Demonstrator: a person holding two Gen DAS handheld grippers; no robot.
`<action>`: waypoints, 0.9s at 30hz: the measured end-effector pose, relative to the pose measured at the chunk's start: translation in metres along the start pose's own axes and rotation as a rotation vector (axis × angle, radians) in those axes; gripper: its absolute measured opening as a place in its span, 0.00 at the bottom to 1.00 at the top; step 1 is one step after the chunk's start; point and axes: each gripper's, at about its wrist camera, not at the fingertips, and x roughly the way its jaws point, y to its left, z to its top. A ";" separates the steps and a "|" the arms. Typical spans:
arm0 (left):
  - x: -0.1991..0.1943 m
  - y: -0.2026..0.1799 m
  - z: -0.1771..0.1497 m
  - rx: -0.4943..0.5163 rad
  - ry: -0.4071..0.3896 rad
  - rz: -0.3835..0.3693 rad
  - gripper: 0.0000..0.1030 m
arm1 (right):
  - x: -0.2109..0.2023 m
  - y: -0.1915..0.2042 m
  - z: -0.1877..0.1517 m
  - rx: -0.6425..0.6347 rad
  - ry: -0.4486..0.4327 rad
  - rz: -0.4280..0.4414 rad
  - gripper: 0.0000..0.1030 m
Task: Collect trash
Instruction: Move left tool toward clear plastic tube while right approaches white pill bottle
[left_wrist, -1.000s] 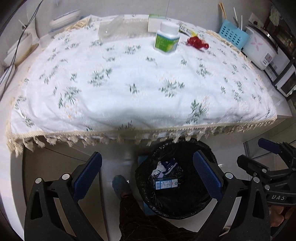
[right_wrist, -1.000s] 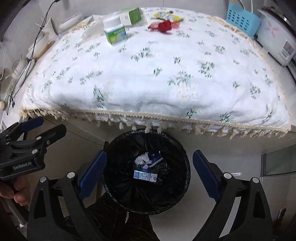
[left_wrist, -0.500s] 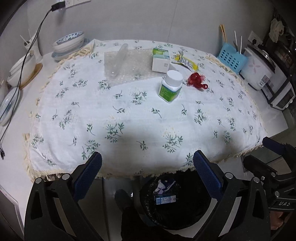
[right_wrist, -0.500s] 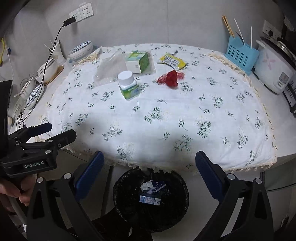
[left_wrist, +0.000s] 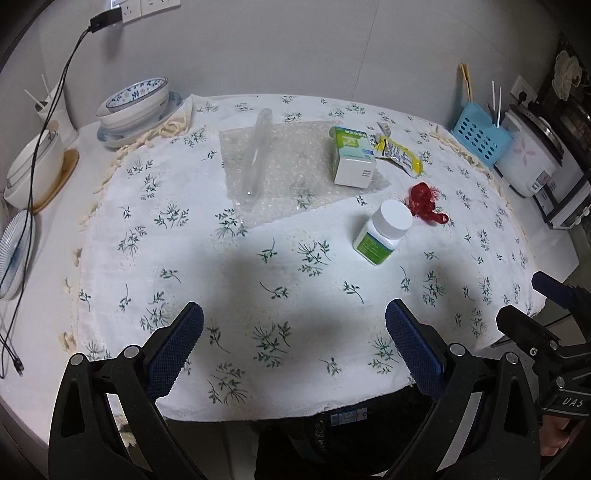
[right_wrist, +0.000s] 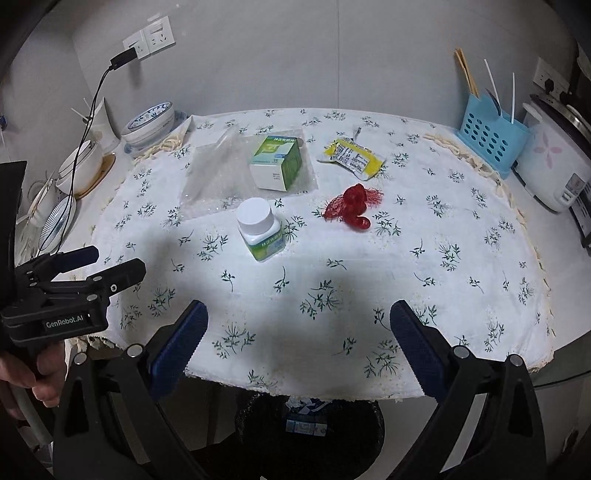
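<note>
Both claws spread, empty: left gripper (left_wrist: 294, 343), right gripper (right_wrist: 299, 345). Upright pill bottle (right_wrist: 260, 229) ahead, mid-tablecloth (right_wrist: 424, 295), slightly left of right gripper, nearer it.

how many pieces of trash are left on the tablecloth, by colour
clear: 2, bubble wrap sheet and plastic tube
green and white: 2, carton and pill bottle
yellow: 1, sachet
red: 1, net bag
total: 6
</note>
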 end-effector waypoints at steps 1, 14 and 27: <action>0.004 0.004 0.006 -0.004 0.004 -0.003 0.94 | 0.003 0.001 0.003 0.001 0.003 -0.002 0.92; 0.058 0.049 0.079 -0.008 0.045 -0.005 0.94 | 0.044 0.019 0.039 0.033 0.044 -0.043 0.92; 0.138 0.055 0.150 0.060 0.105 0.034 0.91 | 0.096 0.024 0.051 0.097 0.126 -0.063 0.92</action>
